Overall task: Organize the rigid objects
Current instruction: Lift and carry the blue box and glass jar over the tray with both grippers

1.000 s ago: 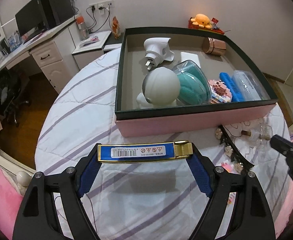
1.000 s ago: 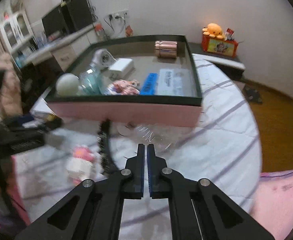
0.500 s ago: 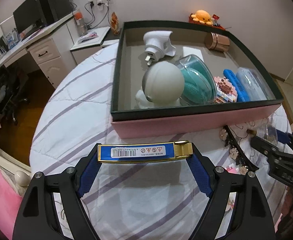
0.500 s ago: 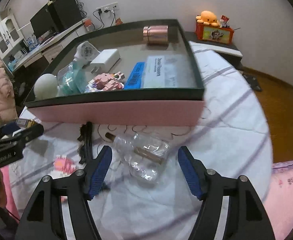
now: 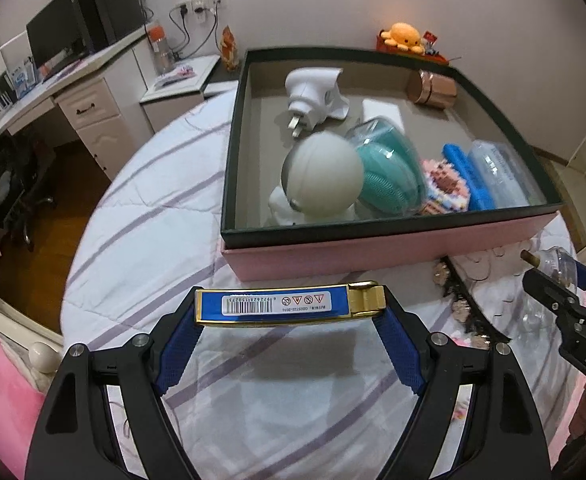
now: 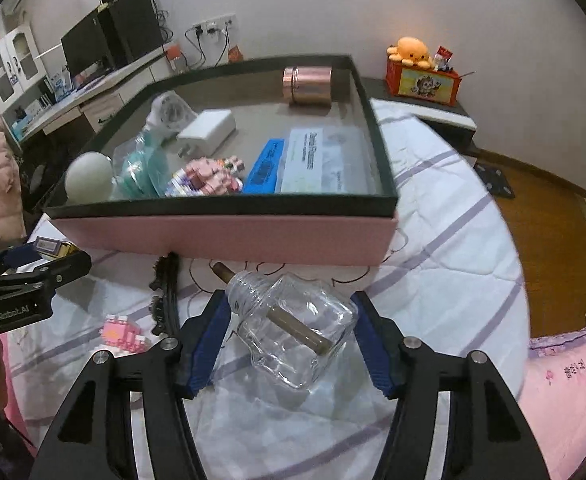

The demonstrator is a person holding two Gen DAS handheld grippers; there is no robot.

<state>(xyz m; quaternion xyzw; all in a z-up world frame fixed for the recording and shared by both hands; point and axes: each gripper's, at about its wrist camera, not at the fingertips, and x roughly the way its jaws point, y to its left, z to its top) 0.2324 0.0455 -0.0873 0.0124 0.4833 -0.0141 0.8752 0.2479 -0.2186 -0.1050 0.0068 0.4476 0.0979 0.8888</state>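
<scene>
My left gripper (image 5: 289, 314) is shut on a flat blue and gold box (image 5: 277, 305), held endwise between the pads above the striped tablecloth. A clear glass bottle (image 6: 293, 332) with a brown stick inside lies on its side on the cloth. My right gripper (image 6: 289, 320) straddles it, and its jaws are closing with the bottle between them and the pads just at its sides. The pink storage box (image 6: 229, 232) with a dark rim stands just beyond both grippers. In the left wrist view the right gripper (image 5: 553, 280) shows at the right edge.
The storage box (image 5: 373, 252) holds a white round lamp (image 5: 321, 176), a teal item, a white plug, a copper tin (image 6: 309, 84), a blue case and a clear case. A black beaded strip (image 6: 169, 292) and a pink block figure (image 6: 121, 332) lie on the cloth. The round table's edge curves to the right.
The right gripper went from shut to wide open, moved forward over the glass bottle, and now narrows around it. The left gripper kept its grip on the blue box and hardly moved.
</scene>
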